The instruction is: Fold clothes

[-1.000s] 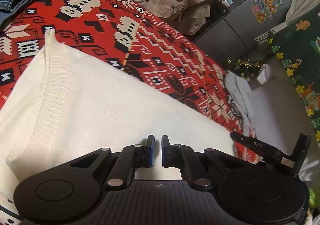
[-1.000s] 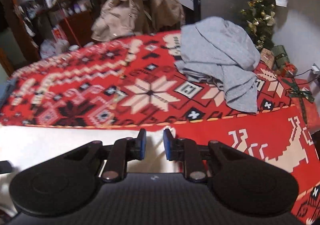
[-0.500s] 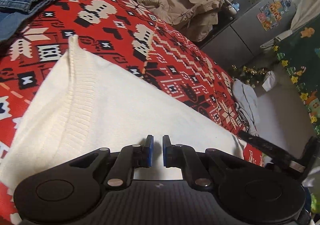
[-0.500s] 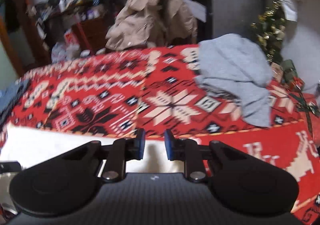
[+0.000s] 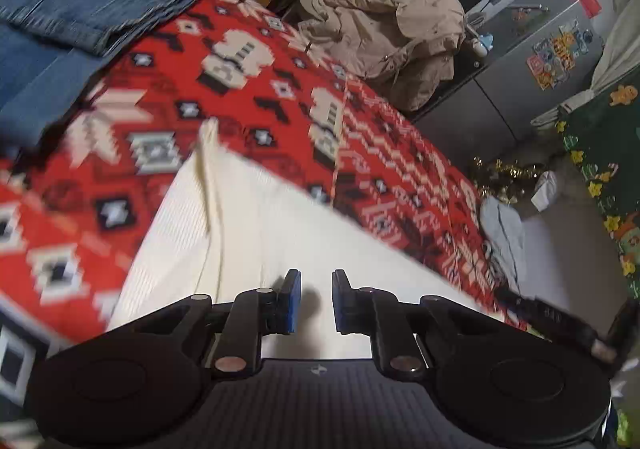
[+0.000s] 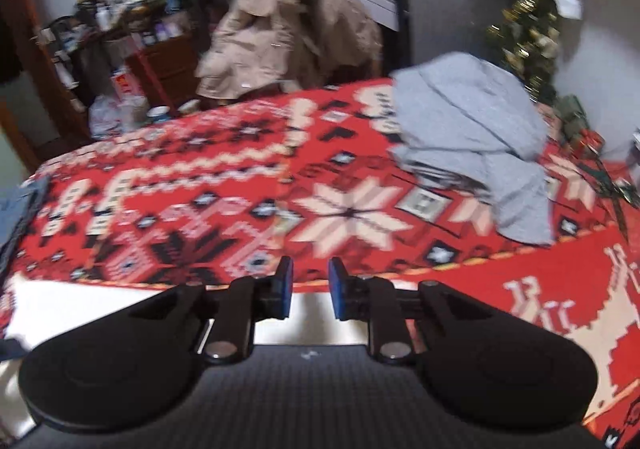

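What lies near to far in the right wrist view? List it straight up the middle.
right gripper → white sweater → red patterned blanket → beige jacket

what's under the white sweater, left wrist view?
The white sweater lies flat on the red patterned blanket, which shows around its far and left edges. Whatever sits beneath the sweater's middle is covered; its near edge is hidden behind the left hand-held gripper, whose jaws are opening, nothing between them.
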`<state>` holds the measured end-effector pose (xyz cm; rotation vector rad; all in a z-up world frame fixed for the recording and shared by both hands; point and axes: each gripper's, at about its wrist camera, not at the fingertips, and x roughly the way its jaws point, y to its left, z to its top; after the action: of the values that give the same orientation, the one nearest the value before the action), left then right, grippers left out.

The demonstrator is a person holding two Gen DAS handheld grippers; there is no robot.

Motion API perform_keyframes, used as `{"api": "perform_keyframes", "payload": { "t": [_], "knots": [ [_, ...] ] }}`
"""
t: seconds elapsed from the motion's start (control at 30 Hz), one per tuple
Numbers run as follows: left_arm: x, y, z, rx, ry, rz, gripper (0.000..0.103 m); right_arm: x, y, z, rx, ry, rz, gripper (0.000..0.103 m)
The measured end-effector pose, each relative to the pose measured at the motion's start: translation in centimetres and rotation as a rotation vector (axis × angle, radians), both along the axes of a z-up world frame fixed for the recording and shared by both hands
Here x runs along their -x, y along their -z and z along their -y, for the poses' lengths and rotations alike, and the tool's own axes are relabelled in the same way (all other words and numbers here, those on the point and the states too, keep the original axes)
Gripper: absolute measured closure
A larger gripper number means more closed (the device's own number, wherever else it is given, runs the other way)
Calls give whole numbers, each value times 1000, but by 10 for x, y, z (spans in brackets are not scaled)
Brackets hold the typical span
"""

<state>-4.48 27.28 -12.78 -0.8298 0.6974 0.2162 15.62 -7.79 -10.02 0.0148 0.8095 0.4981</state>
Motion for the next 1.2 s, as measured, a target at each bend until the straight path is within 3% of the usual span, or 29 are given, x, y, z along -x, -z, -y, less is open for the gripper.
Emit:
{"api": "perform_keyframes", "payload": {
  "t": [0.13,0.47,0.67,1.07,1.2],
  "knots": [
    [-35,-2,-10,9,13,-9,83,9,1,-29,-70,-68,-56,81],
    [-96,20,2,180,81,-20,83,9,22,-88,-216,-85,-203,79],
    [-95,26,8,129,81,-21,84,20,34,-112,-109,-126,-146,83],
    [-54,7,-13,45,72,1,82,-4,23,-22,8,55,-56,80],
    [-46,-1,10,39,137,19,82,18,11,-10,-4,17,-31,80]
  ]
}}
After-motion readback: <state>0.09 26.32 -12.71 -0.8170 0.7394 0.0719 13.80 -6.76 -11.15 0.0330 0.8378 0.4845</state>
